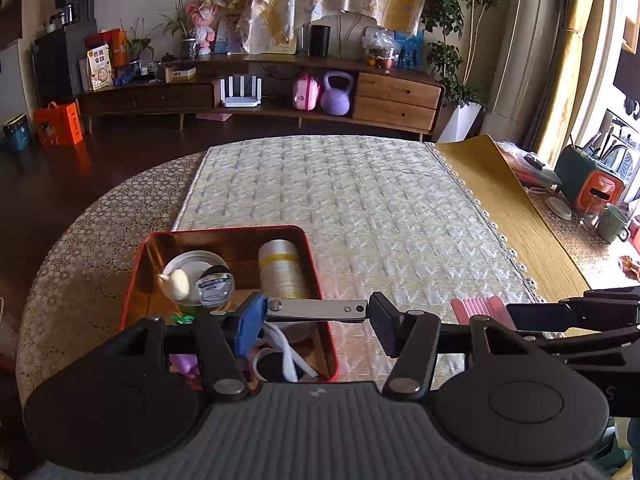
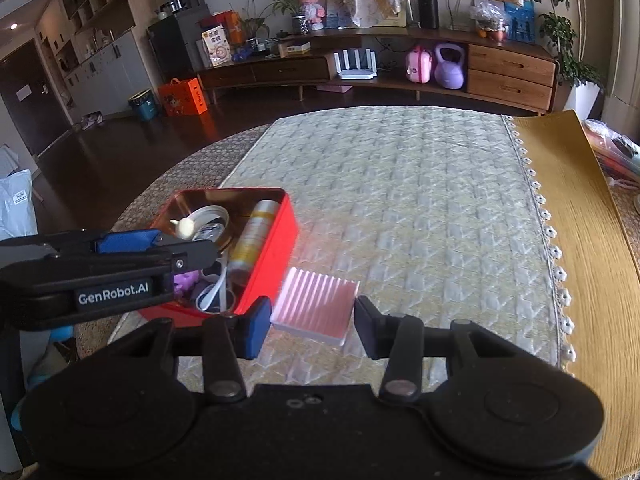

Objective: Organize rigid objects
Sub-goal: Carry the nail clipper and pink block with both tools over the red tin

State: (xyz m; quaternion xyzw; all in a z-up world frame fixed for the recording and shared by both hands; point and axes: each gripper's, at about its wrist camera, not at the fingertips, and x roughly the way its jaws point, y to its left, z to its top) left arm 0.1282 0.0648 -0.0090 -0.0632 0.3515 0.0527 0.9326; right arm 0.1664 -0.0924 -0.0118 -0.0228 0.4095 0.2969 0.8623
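Observation:
My left gripper [image 1: 316, 314] is shut on a flat silver metal piece [image 1: 316, 309], held lengthwise between its pads above the near right corner of the red tin box [image 1: 320, 276]. The box holds a cylinder bottle [image 1: 282, 268], a round lid, a small glass jar and a white cord. In the right wrist view the red box [image 2: 286, 232] sits left of a pink ribbed block [image 2: 316, 304] lying on the cloth. My right gripper [image 2: 312, 326] is open, its fingers on either side of the pink block's near edge. Whether they touch it is unclear.
The quilted cloth [image 1: 340, 192] covers the round table. A yellow mat [image 1: 500, 200] lies to the right, with cups and an orange appliance [image 1: 600, 192] beyond it. A wooden sideboard [image 1: 260, 88] stands across the room.

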